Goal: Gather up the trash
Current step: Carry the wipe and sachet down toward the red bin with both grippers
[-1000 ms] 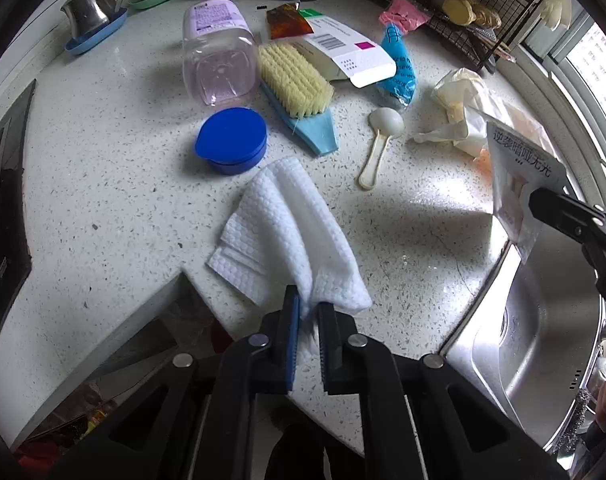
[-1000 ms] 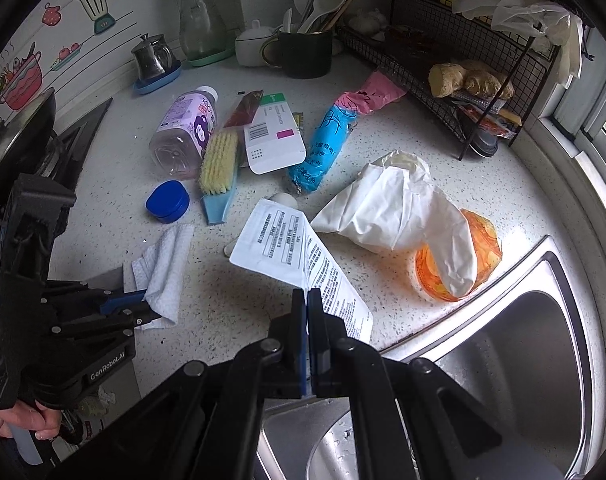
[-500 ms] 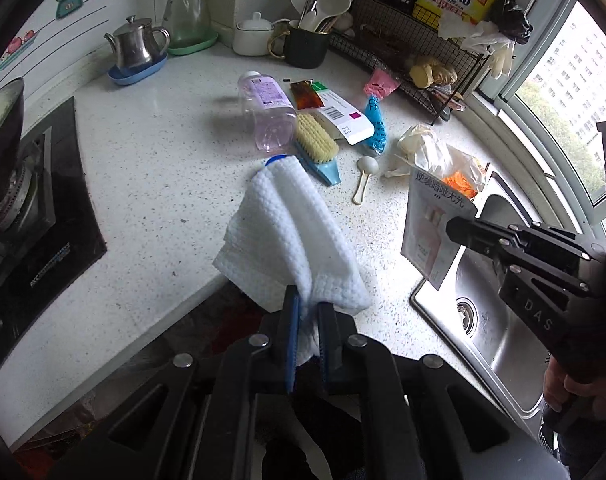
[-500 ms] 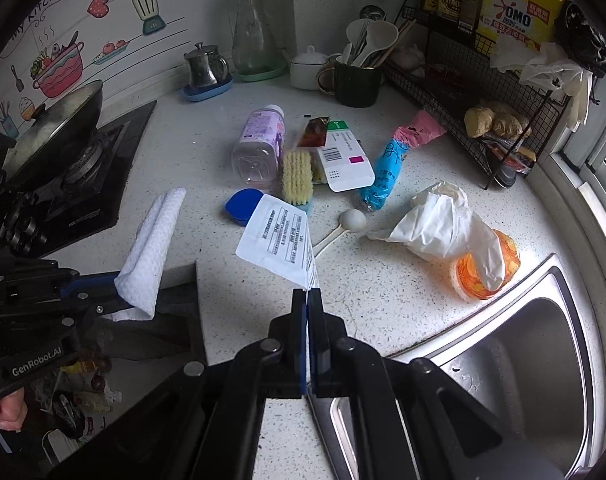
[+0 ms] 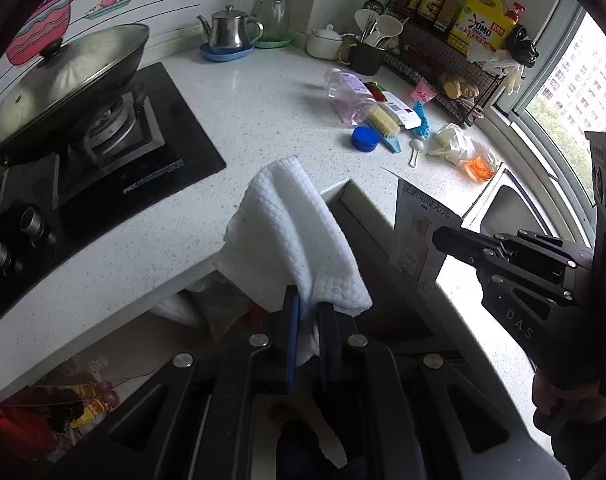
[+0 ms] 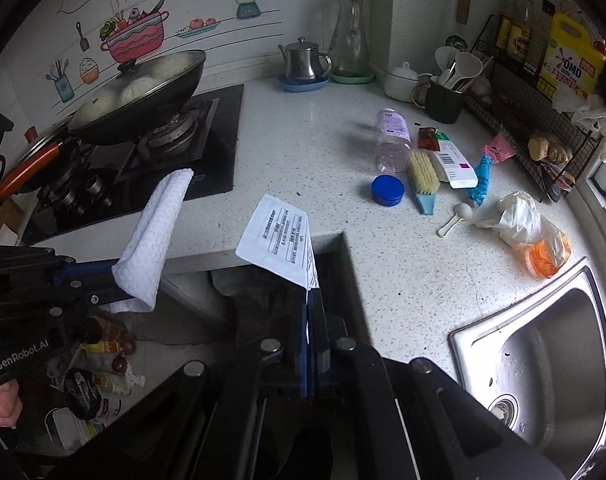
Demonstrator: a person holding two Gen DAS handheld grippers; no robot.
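My left gripper [image 5: 306, 300] is shut on a white textured cloth wipe [image 5: 291, 232], held in the air off the counter's inner corner; the wipe also shows in the right wrist view [image 6: 153, 240]. My right gripper [image 6: 312, 300] is shut on a flat white printed packet [image 6: 279, 248], also held off the counter edge; the packet shows in the left wrist view [image 5: 417, 236]. Below, on the floor, lies a heap of bagged trash [image 6: 99, 364].
On the white counter [image 6: 303, 128] lie a clear bottle [image 6: 391, 140], blue lid [image 6: 387, 190], scrub brush [image 6: 423, 178], white box [image 6: 455, 162], blue wrapper [image 6: 481, 184], spoon [image 6: 457, 216], and a white bag with an orange cup [image 6: 531, 232]. Sink [image 6: 551, 360] at right, stove with wok [image 6: 143, 96] at left.
Both grippers have pulled back and up from the counter, carrying the wipe and the packet out over the gap below the counter corner.
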